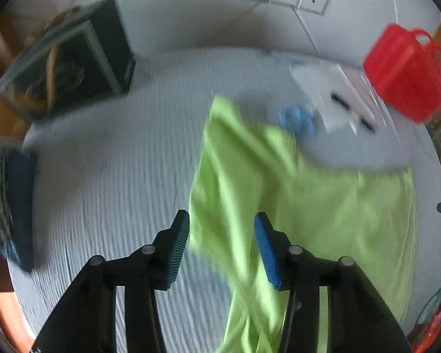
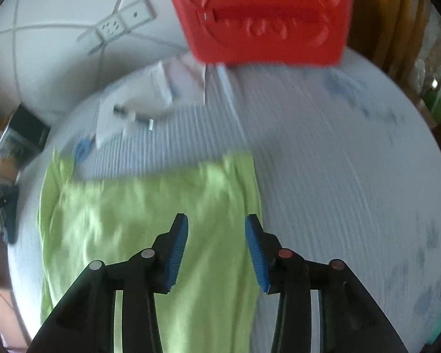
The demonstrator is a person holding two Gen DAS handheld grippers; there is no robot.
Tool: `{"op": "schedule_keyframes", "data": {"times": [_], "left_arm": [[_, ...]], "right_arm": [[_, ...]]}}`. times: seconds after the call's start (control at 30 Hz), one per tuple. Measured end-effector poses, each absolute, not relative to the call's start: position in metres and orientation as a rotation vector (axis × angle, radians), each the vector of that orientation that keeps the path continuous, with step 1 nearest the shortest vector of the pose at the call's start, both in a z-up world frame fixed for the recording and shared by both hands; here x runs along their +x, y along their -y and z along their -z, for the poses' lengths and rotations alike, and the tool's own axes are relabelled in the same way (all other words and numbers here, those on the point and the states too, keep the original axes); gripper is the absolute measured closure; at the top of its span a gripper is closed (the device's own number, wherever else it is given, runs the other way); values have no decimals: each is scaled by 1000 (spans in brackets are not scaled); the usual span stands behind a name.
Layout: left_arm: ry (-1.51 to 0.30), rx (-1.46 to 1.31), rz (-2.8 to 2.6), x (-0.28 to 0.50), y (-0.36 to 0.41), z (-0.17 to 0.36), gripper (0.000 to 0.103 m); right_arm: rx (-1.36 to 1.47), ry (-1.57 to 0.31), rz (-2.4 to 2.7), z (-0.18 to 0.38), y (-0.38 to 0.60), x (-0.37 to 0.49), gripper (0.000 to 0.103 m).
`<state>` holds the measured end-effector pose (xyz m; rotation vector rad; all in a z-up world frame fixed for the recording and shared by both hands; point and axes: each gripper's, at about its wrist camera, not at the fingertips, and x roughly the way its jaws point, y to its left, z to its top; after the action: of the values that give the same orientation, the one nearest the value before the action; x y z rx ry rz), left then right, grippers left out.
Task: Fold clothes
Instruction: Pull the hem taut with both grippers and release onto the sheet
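A lime-green garment [image 1: 323, 194] lies spread and rumpled on a pale ribbed bed cover [image 1: 108, 182]. It also shows in the right wrist view [image 2: 150, 220]. My left gripper [image 1: 222, 229] is open above the garment's left edge, with blue pads [image 1: 266, 250] apart and nothing between them. My right gripper [image 2: 216, 229] is open above the garment's right part, empty. Both views are motion-blurred.
A red plastic basket [image 1: 405, 70] stands at the back right, also in the right wrist view [image 2: 261, 14]. White papers [image 1: 335, 94] and a small blue object [image 1: 297, 117] lie behind the garment. A dark box [image 1: 73, 61] and folded dark clothes [image 1: 11, 203] sit left.
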<state>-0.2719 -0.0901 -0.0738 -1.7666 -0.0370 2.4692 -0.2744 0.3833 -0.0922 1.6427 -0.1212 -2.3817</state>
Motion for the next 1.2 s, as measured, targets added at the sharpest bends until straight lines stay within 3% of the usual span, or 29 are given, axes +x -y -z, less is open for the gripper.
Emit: {"op": "schedule_keyframes", "data": {"times": [0.13,0.27,0.33,0.5,0.67,0.83,0.9,0.93,0.97,1.03,1.1,1.13,1.17,1.2], "left_arm": [[87,-1793,-2403,-191,96,92,58],[35,-1808,-2397,-128,87,111,58],[33,-1808,-2386,-108,80,122,58],[11,-1819,-2380,-96,62,149,58],[4,-1839,-2358,-98,53,164,58],[64,-1725,-2360,-80,56,138,58],[22,-1700,-2366,-77,52,135,46],[-3,-1702,-2368,-77,49,137,24],[-28,-1705,-2370,-77,46,138,10],[-64,-1719,-2386,-81,43,145,10],[-66,-1756,-2411,-87,45,154,14],[-54,-1779,-2423,-90,48,158,35],[-27,-1801,-2431,-90,55,160,64],[2,-1823,-2438,-91,62,162,77]], "right_arm": [[1737,124,2310,106,-406,-193,57],[1844,147,2267,128,-421,-124,37],[1872,195,2250,136,-428,-93,34],[1895,218,2250,146,-429,-54,32],[1899,198,2261,151,-424,-34,24],[1901,181,2266,154,-418,-27,23],[1900,178,2270,155,-417,-26,23],[1905,174,2273,157,-416,-26,23],[1909,171,2276,159,-416,-26,23],[1920,163,2283,163,-415,-27,23],[1920,158,2290,165,-414,-27,22],[1914,157,2292,165,-413,-27,22],[1915,151,2291,165,-411,-28,22],[1920,132,2293,166,-410,-28,22]]}}
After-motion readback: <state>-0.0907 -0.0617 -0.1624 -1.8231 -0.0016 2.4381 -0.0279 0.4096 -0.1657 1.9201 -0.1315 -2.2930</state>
